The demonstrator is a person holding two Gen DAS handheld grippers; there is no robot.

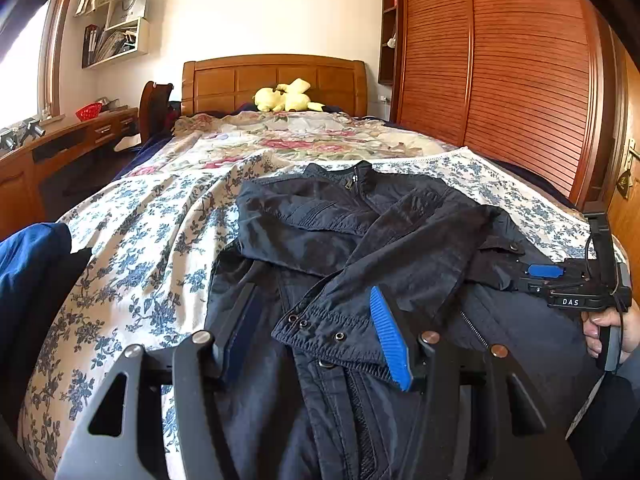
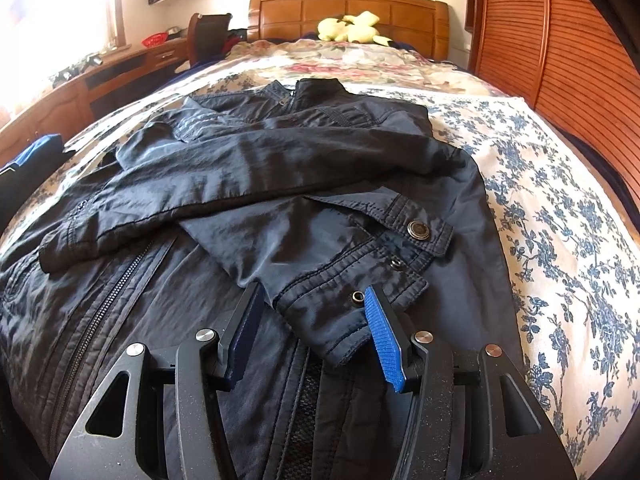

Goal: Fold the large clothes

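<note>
A dark navy jacket (image 1: pixel 312 240) lies face up on the bed, collar toward the headboard, with both sleeves folded across its chest. In the left wrist view my left gripper (image 1: pixel 312 292) is open low over the jacket; a sleeve cuff with snaps (image 1: pixel 332 332) lies loose between its fingers. The right wrist view shows my right gripper (image 2: pixel 312 290) open too, over the other cuff (image 2: pixel 352 300), which lies flat and is not pinched. The right gripper (image 1: pixel 540 272) also shows at the left view's right edge, held by a hand (image 1: pixel 604 328).
The floral bedspread (image 2: pixel 540 216) reaches right of the jacket. A yellow plush toy (image 1: pixel 286 96) rests by the wooden headboard (image 1: pixel 272 76). A slatted wardrobe (image 1: pixel 500 60) stands to the right, a desk (image 1: pixel 60 140) to the left. Blue cloth (image 1: pixel 28 256) lies at the left edge.
</note>
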